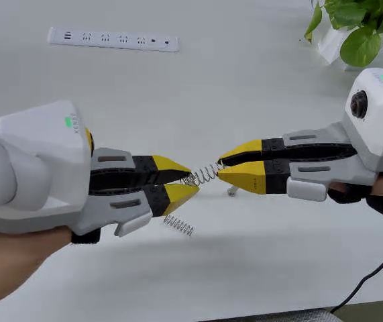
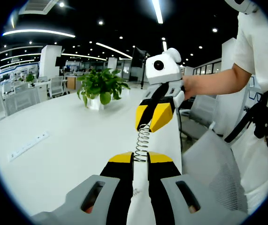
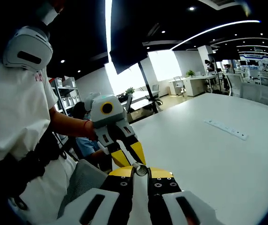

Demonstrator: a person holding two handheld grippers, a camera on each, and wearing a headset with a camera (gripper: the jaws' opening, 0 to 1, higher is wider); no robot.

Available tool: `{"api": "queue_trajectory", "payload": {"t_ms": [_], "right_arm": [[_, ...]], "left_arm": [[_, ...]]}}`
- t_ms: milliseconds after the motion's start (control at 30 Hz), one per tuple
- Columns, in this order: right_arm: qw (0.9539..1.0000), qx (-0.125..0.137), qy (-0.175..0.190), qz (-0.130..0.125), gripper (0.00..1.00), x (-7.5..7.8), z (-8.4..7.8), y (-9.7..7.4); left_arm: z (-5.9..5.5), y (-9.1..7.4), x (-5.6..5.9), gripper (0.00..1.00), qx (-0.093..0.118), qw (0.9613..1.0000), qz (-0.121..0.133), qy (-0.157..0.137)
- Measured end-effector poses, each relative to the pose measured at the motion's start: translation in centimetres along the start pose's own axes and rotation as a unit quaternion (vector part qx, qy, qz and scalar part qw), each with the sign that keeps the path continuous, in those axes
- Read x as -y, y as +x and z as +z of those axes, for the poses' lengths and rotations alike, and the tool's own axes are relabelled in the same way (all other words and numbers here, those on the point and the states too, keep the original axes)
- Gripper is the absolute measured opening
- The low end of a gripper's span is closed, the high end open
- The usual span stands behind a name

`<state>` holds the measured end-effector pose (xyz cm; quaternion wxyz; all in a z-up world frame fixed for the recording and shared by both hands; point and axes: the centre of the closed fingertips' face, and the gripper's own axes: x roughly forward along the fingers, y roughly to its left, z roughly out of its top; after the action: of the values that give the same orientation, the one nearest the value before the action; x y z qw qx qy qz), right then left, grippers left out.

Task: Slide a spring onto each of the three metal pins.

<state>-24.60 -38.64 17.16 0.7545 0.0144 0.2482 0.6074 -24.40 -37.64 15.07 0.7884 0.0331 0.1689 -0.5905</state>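
Observation:
A steel spring hangs in the air between my two grippers. My left gripper pinches its left end with its yellow tips together. From the right, my right gripper is shut on the other end. In the left gripper view the spring runs from my left gripper up to the right gripper. The right gripper view shows the spring's round end at my right gripper, with the left gripper just behind. I cannot tell whether a pin sits inside the coils.
A second spring lies loose on the white table, below the grippers. A small metal piece lies under the right jaws. A power strip lies far back, a potted plant at the far right, a black cable near right.

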Motion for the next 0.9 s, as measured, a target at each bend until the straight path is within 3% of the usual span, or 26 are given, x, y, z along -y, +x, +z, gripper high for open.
{"api": "queue_trajectory", "payload": {"t_ms": [900], "right_arm": [[0.9965,-0.053,-0.062,0.016,0.06,-1.1,0.6,0.6]], "left_arm": [[-0.7,0.4,0.8,0.07,-0.01,0.9998,-0.015,0.007]]}}
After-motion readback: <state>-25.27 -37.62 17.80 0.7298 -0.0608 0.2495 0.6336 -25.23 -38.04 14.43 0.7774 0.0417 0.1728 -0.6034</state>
